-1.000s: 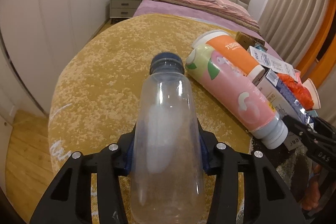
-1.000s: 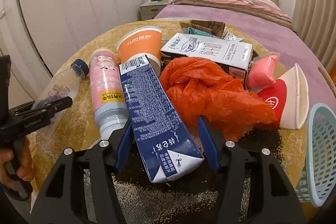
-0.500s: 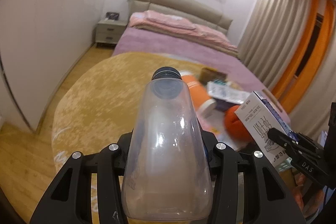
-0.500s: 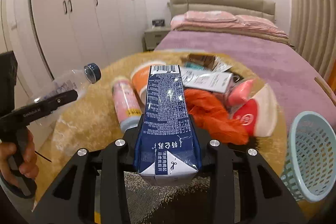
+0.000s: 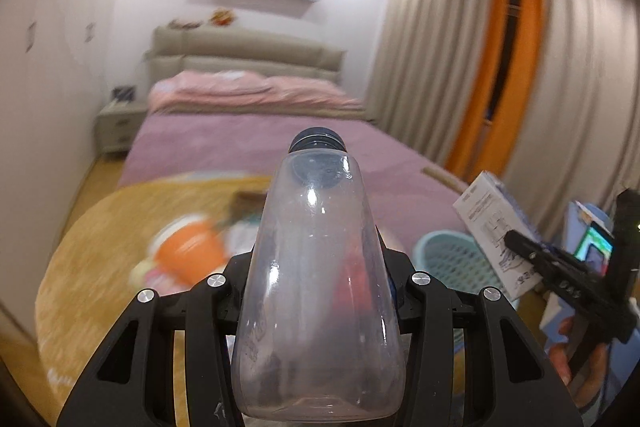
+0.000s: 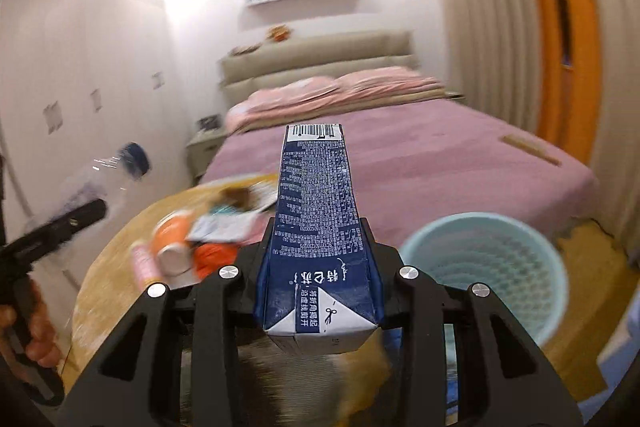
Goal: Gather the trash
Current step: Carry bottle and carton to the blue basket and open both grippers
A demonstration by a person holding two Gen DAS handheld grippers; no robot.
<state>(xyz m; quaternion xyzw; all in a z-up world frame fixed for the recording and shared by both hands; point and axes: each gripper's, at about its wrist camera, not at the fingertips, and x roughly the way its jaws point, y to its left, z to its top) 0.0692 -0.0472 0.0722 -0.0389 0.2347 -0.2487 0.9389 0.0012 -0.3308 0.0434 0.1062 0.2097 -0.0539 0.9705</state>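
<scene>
We hold one item in each tool, both lifted clear of the round yellow counter [image 6: 104, 291]. The left tool [image 5: 318, 291] is closed on the body of a clear plastic bottle [image 5: 320, 267], its dark cap [image 5: 318, 143] pointing away from the camera; the bottle appears empty. The right tool [image 6: 318, 263] is closed on a dark blue drink carton [image 6: 316, 227], gripped at its sides with the barcode end pointing forward. The light blue mesh wastebasket [image 6: 484, 267] stands on the floor to the right of the counter, just beside the foot of the bed [image 6: 420, 155]. In the right wrist view its open mouth lies low and to the right of the carton; as far as we can see through the blur, nothing lies inside it. We judge the task to be at an early stage: two items are picked up and in transit, and neither is deposited yet. Several items are left on the counter: an orange paper cup [image 6: 172, 239], a pink bottle [image 6: 142, 263], an orange plastic bag [image 6: 212, 255] and a white box [image 6: 220, 227], all blurred. Further items may lie there, but the blur prevents a count. Remaining work: release the carton and the bottle into the wastebasket, then collect the rest from the counter.
</scene>
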